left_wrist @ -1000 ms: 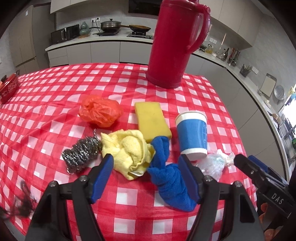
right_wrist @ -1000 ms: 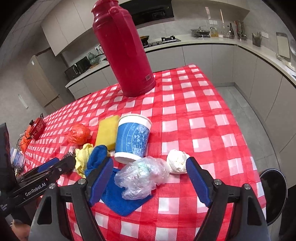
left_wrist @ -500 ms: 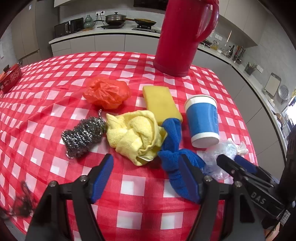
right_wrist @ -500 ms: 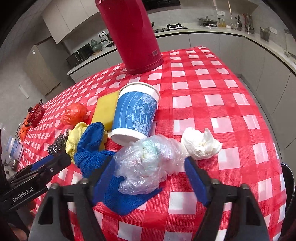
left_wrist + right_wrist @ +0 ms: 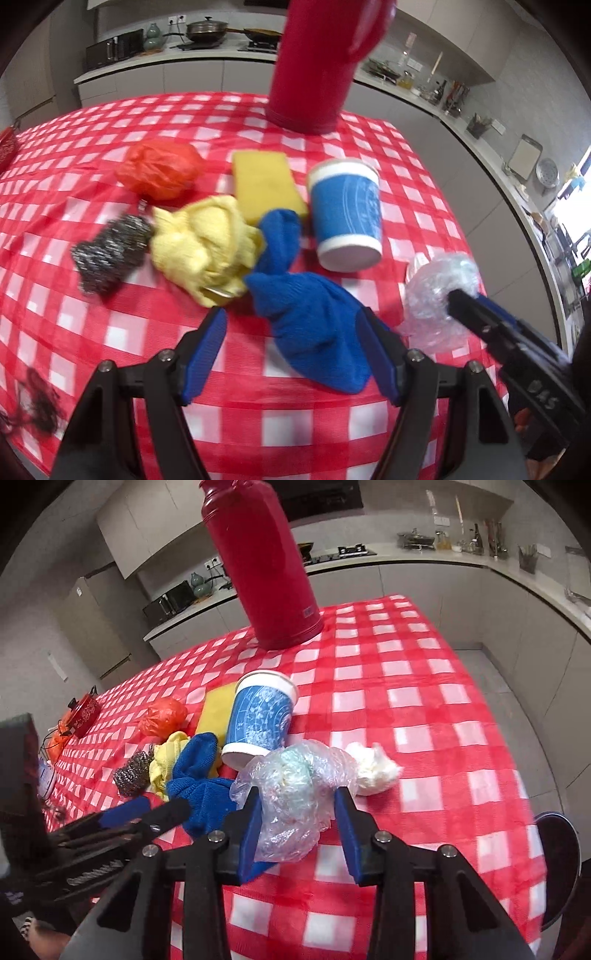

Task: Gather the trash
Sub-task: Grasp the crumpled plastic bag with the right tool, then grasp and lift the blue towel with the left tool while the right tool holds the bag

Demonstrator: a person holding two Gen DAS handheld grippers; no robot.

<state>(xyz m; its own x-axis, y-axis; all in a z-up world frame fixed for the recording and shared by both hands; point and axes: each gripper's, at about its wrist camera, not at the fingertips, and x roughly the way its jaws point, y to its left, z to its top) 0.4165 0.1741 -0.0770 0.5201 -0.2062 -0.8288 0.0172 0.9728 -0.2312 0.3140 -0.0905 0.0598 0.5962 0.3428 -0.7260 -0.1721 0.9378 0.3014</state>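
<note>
A crumpled clear plastic bag (image 5: pixel 295 794) lies on the red checked tablecloth (image 5: pixel 424 709), beside a white paper wad (image 5: pixel 373 771). My right gripper (image 5: pixel 299 805) has its blue pads on either side of the bag, closing on it; it also shows in the left wrist view (image 5: pixel 439 291). My left gripper (image 5: pixel 291 325) is open and empty, its pads either side of a blue cloth (image 5: pixel 314 321). An orange plastic bag (image 5: pixel 159 173) lies further back. A blue paper cup (image 5: pixel 347 210) stands upside down.
A tall red thermos (image 5: pixel 262 565) stands at the back. A yellow sponge (image 5: pixel 266 184), yellow cloth (image 5: pixel 203 251) and steel scourer (image 5: pixel 107 254) lie near the blue cloth. A dark bin rim (image 5: pixel 557 864) shows below the table's right edge.
My right gripper has moved forward onto the clear plastic bag and narrowed its jaws around it. My left gripper has drawn back slightly and stayed open.
</note>
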